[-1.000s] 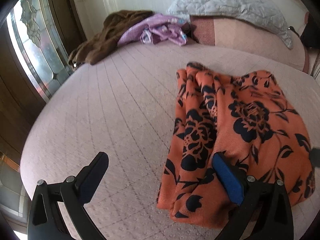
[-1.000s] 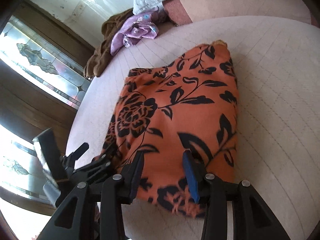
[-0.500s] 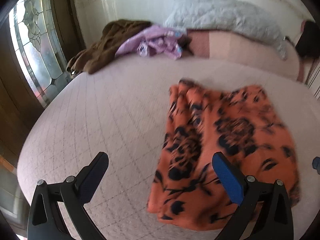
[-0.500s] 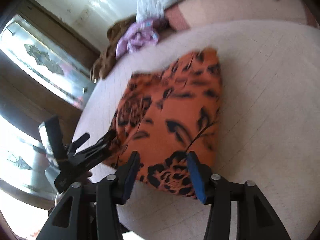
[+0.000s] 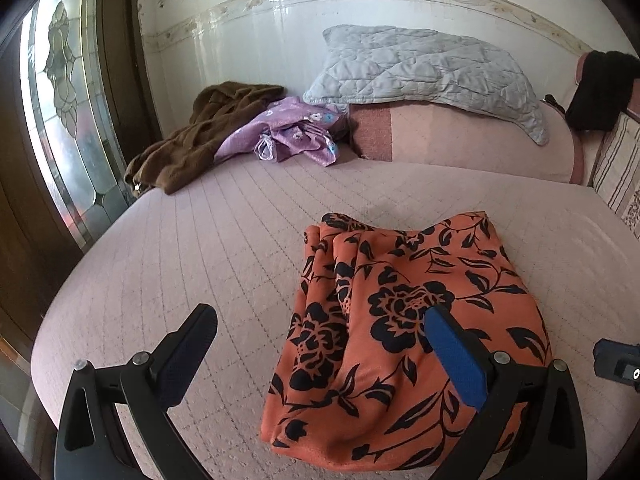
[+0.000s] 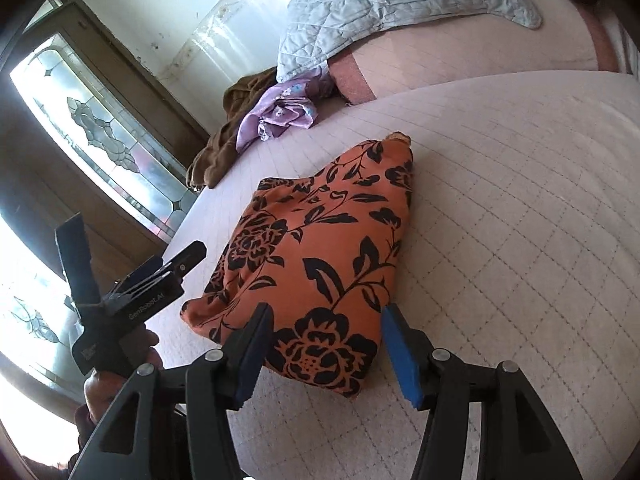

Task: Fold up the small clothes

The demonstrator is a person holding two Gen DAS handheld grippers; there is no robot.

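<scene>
Garment (image 6: 320, 264): folded orange floral knit, soft rectangle | bedspread (image 6: 500, 208): quilted pink grid

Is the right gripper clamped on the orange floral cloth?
No: in the right wrist view the right gripper stands open, its pads clear of the folded orange floral cloth lying on the bed.

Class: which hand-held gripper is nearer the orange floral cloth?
Right: open over the cloth's near edge. Left hangs open beside it, over the bedspread.
</scene>
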